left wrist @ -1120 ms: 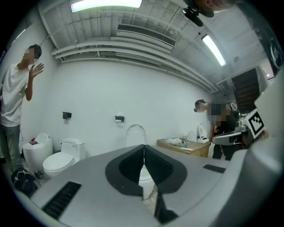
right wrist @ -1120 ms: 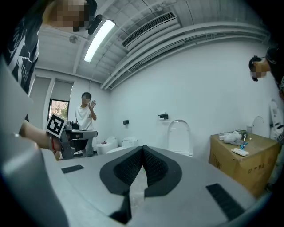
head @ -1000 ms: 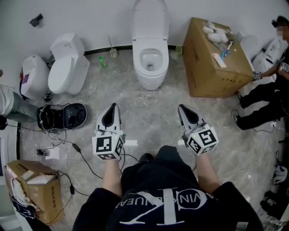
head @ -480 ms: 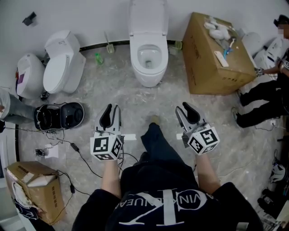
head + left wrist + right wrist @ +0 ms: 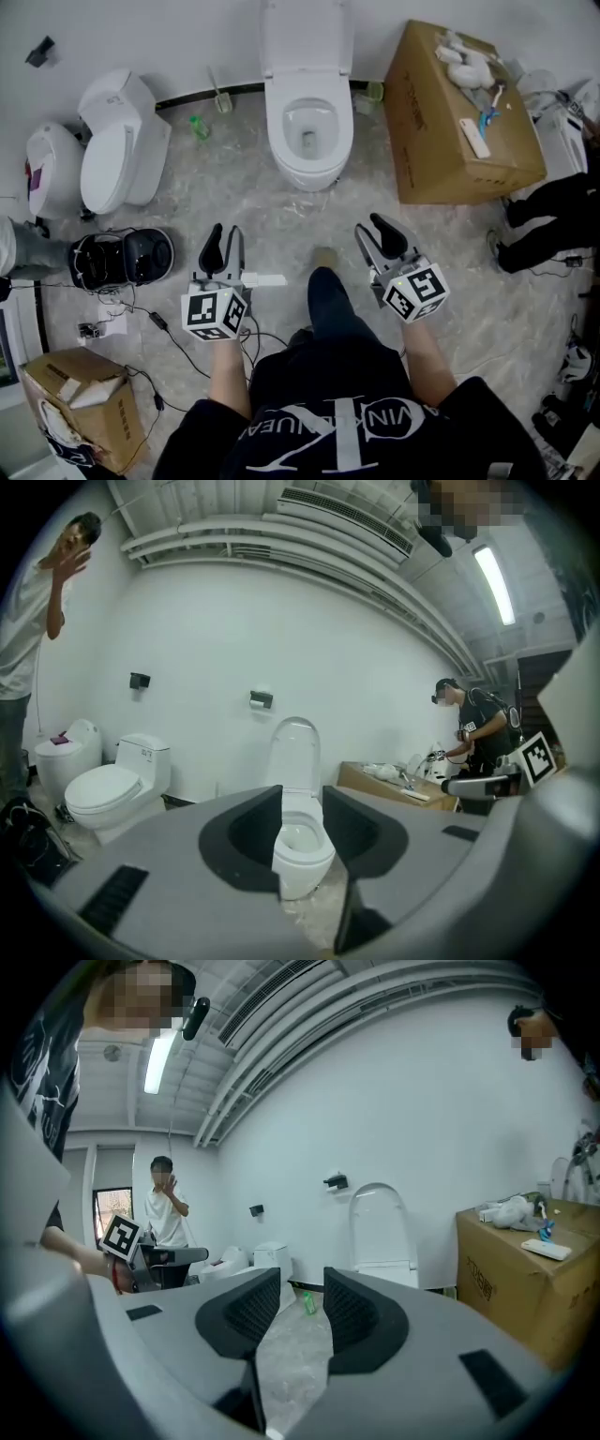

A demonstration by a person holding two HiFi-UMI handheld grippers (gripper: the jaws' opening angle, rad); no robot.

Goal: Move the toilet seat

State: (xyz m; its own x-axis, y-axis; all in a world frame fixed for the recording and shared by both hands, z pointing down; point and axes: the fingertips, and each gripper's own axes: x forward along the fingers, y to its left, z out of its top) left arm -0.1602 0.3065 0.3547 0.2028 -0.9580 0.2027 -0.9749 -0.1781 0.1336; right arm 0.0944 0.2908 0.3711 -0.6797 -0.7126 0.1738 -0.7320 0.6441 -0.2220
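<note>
The toilet seat [image 5: 307,37] is white, glossy and long-oval, and it stands raised against the white wall at the top centre of the head view. Below it the bowl of its toilet [image 5: 307,141] lies open, with the drain showing in the middle.

Little writing can be read. The person's black shirt [image 5: 328,427], at the bottom of the frame, carries large white letters seen upside down and partly folded away. The cardboard box [image 5: 441,141] at the upper right has print on its side, too small to make out.

The left gripper [image 5: 226,234] hangs low, left of centre. Its jaws are opening, about half apart, and nothing is between them. In the left gripper view the seat and bowl show through the gap, well beyond the tips. The right gripper [image 5: 376,228] hangs right of centre. Its jaws are opening too, wider, and hold nothing, with only floor between them. In its own view the seat stands upright to the right of the gap, well apart from the jaws.

A second toilet [image 5: 122,150], lid down, sits at the upper left of the head view.
</note>
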